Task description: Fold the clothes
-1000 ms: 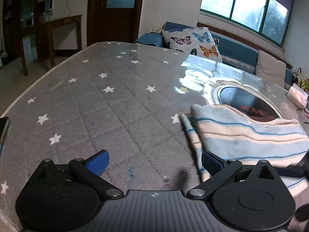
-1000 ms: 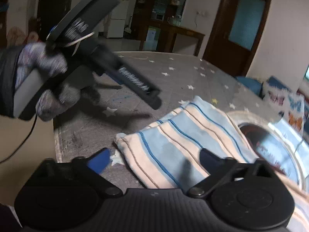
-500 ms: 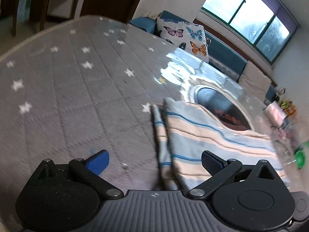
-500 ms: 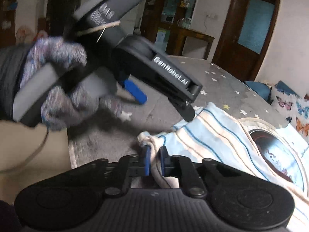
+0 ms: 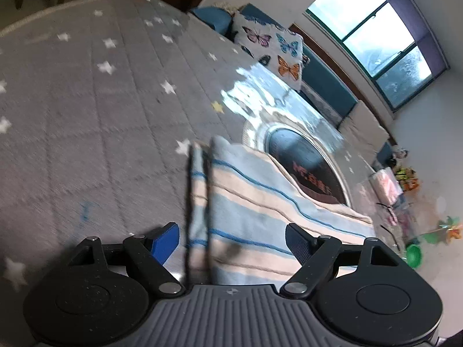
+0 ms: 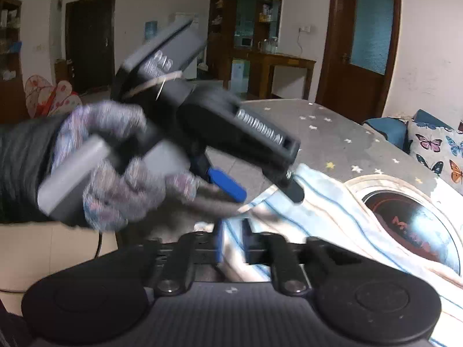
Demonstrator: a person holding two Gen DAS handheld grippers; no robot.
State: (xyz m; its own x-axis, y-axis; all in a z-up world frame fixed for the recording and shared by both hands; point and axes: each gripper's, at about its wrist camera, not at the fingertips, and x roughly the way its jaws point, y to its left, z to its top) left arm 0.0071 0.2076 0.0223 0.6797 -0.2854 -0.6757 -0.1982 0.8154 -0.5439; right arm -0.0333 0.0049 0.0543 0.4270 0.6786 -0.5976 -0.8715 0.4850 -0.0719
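gloved hand only in right wrist view

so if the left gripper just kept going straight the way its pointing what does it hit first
Most likely the striped garment: its folded edge lies right ahead, between the fingers of the left gripper, whose jaws are closing without touching it. Beyond it comes the grey star-print cover. Depth is hard to judge in this blurred view.

One striped cloth, two grippers, one butterfly pillow, one gloved hand.
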